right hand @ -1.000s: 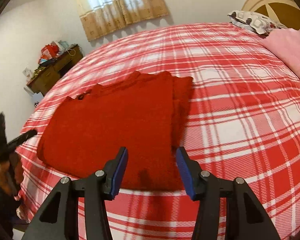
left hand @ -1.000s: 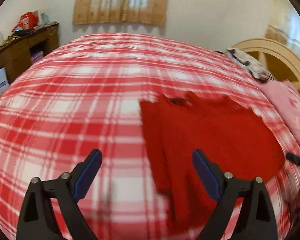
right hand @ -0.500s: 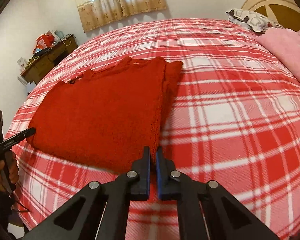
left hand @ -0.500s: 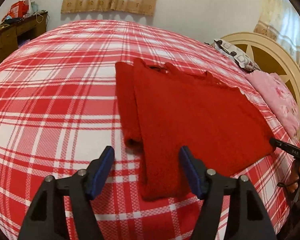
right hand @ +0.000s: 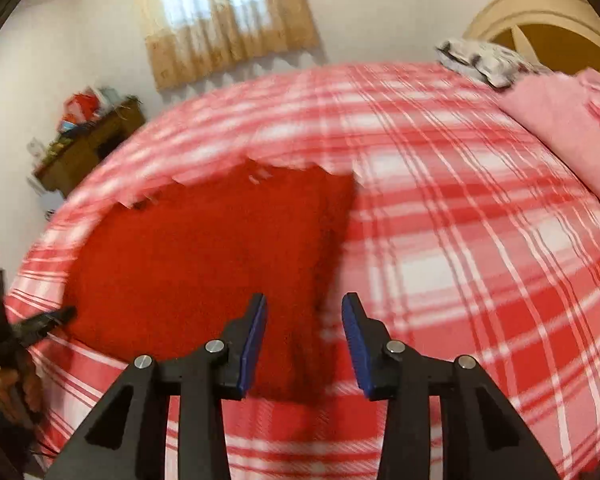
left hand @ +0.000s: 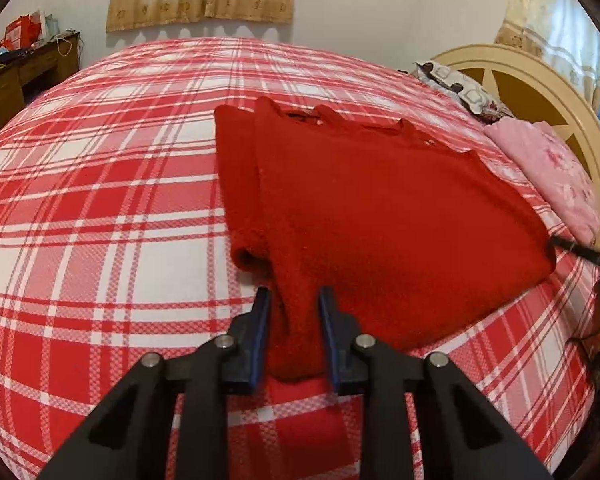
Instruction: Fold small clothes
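Observation:
A red knit sweater (left hand: 384, 216) lies flat on the red-and-white plaid bed, one sleeve folded along its left side. My left gripper (left hand: 294, 300) is closed on the sweater's near hem corner, fabric bunched between the blue pads. In the right wrist view the sweater (right hand: 204, 264) is blurred. My right gripper (right hand: 304, 304) is open over the sweater's near right corner, holding nothing. The left gripper's tip (right hand: 56, 316) shows at the sweater's left edge.
The plaid bed (left hand: 100, 208) fills both views. A pink blanket (left hand: 548, 176) and a patterned pillow (left hand: 460, 92) lie by the cream headboard (left hand: 540, 80) on the right. A wooden desk (left hand: 24, 76) with clutter stands at the far left wall.
My left gripper moved in and closed on the sweater's hem corner. My right gripper, shut half a second ago, has opened and the view has shifted.

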